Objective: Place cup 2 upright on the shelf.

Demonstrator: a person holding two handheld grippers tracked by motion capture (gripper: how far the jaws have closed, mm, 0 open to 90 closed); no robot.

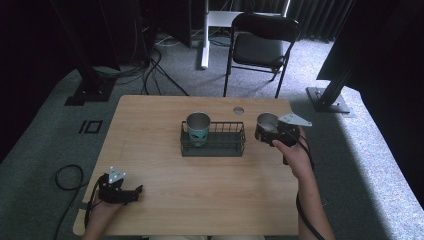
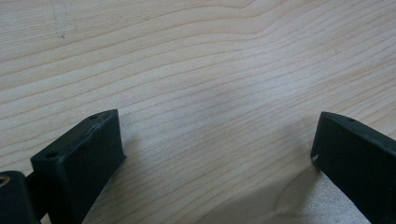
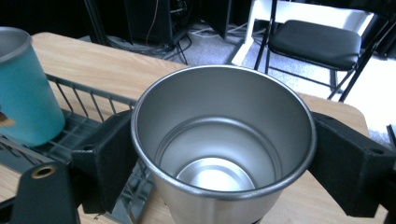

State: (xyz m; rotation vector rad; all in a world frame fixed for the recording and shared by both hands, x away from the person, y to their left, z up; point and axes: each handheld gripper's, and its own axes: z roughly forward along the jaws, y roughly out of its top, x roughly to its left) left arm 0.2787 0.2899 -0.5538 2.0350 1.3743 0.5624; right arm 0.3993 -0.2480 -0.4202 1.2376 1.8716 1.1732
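Right of centre in the high view, the right gripper [image 1: 274, 135] clamps a steel cup [image 1: 266, 123] beside the rack [image 1: 212, 148], where its base could catch the rack's wire edge and tip out, while the left gripper [image 1: 131, 192] rests open at lower left.

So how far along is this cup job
One done: the teal cup stands upright in the wire rack. In hand: the right claw grips the empty steel cup beside the rack's right end. Left: probably setting it in the rack's free right side. The left claw is open over the table.
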